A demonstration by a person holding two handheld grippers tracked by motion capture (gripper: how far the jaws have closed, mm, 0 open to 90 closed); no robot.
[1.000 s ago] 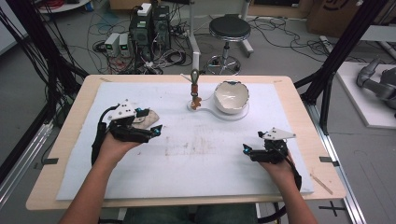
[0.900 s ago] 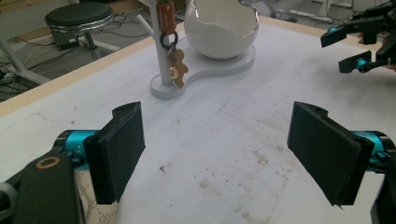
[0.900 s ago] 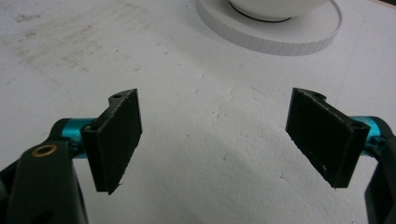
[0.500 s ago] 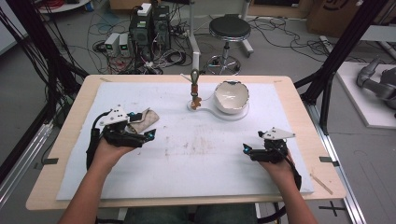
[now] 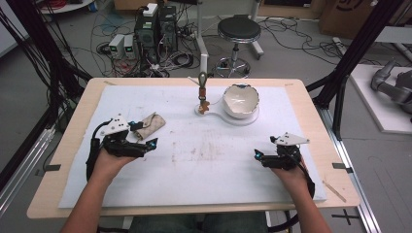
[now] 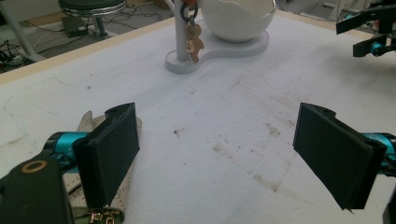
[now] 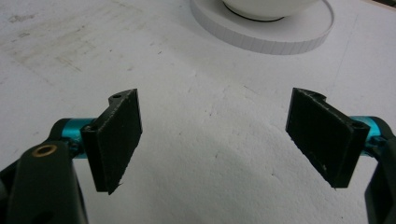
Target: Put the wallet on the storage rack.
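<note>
On the left of the table [image 5: 311, 97]: left gripper [image 5: 148, 144], held in a hand, low over the white mat [image 5: 204, 179]. In the left gripper view [image 6: 215, 140], fingers wide apart, just now opening, with only bare mat between them.

Just beside that gripper, flat on the mat: small tan pouch [image 5: 149, 124]. Not held. In the left gripper view, mostly hidden behind the left-hand finger, with only an edge [image 6: 86, 123] and a shiny clasp [image 6: 100, 215] peeking out, cut off at the bottom.

On the right: right gripper [image 5: 257, 155], well apart from the pouch. In the right gripper view [image 7: 215, 135], fingers wide too, holding nothing.

At the far side of the mat: white bowl [image 5: 239, 99] on a flat white base, next to a thin stand [image 5: 202, 80] with a little brown figure [image 5: 204, 103] hanging on it. Too small to tell what kind of figure. In the left gripper view, bowl [image 6: 238, 18] cut off at the top.
</note>
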